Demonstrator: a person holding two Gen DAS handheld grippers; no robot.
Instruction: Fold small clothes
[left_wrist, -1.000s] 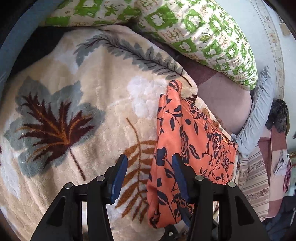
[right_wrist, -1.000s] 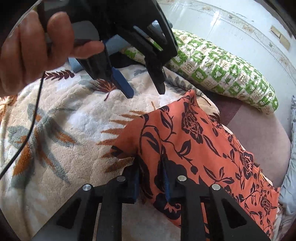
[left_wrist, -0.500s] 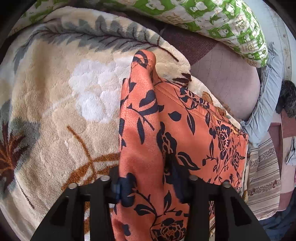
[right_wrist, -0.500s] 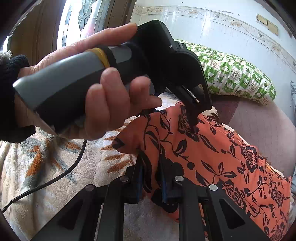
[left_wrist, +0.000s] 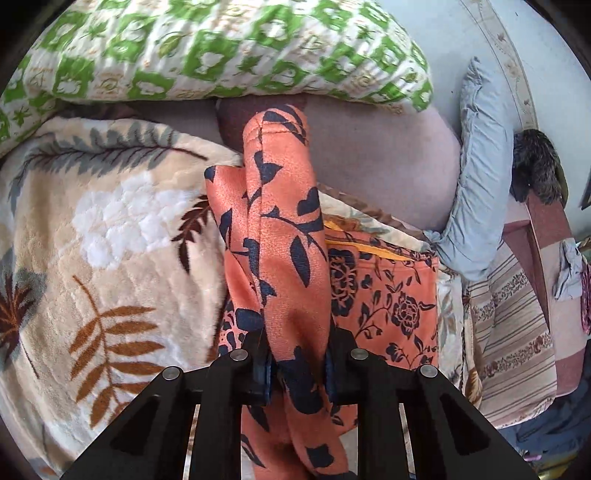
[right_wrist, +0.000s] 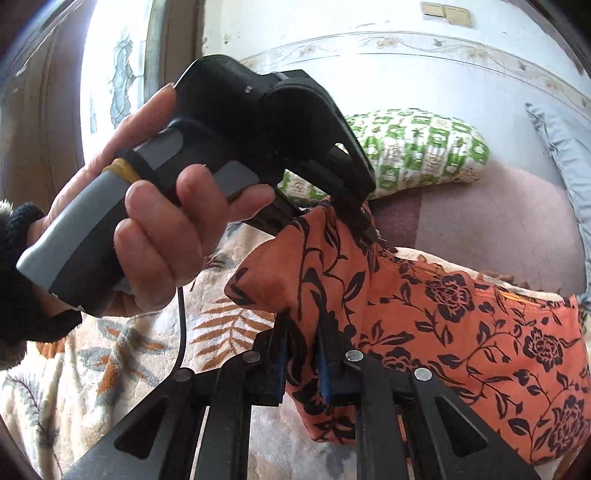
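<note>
Our left gripper (left_wrist: 297, 363) is clamped on a raised fold of the orange floral garment (left_wrist: 284, 236); our right gripper (right_wrist: 301, 363) pinches another edge of it, jaws nearly closed. The garment's far part lies on the leaf-patterned blanket (left_wrist: 110, 229) on the bed. Our left hand (right_wrist: 147, 218) blocks much of the right view. A green-checked pillow (left_wrist: 207, 48) lies beyond.
</note>
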